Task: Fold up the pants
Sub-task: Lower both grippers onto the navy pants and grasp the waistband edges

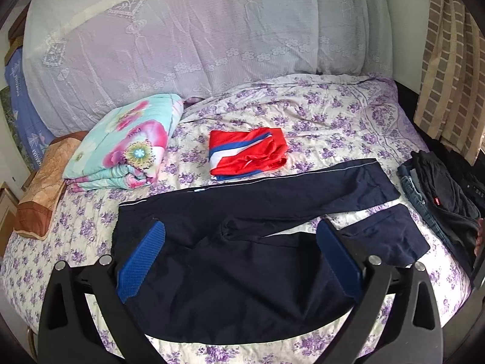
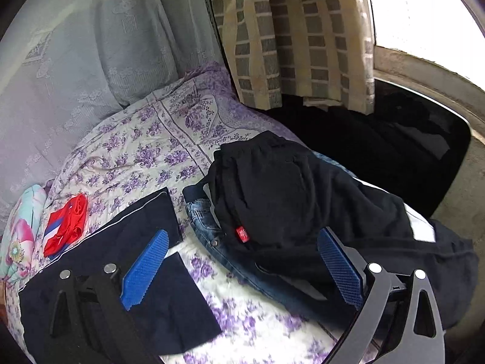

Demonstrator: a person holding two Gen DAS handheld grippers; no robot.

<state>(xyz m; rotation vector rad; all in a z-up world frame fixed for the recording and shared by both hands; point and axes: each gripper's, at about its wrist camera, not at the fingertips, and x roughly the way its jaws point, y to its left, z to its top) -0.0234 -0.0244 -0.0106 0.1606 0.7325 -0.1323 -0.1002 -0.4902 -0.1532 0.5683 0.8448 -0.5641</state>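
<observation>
your navy pants (image 1: 242, 242) lie spread on the bed (image 1: 318, 112), waist toward the left side of the left wrist view and the two legs running to the right, split apart in a shallow v with a strip of flowered sheet showing between them. no fold shows yet, so by my reading the task is at its very start for this pair: the legs need to be brought together, then the length doubled over.

your left tool (image 1: 239, 251) hangs over the seat of the pants with its blue fingers (image 1: 142, 261) spread wide and nothing between them. your right tool (image 2: 242, 264) is also wide open and empty, poised over the leg ends (image 2: 157, 288), with its right finger near the pile of dark clothes (image 2: 288, 200) and jeans (image 2: 209, 227). whether either tool touches the cloth, i cannot tell.

the red, white and blue shorts (image 1: 247, 153) sit folded farther up the bed, beside the folded floral blanket (image 1: 127, 148), so one garment looks done. the dark pile at the right edge looks like what is left after this pair.
</observation>
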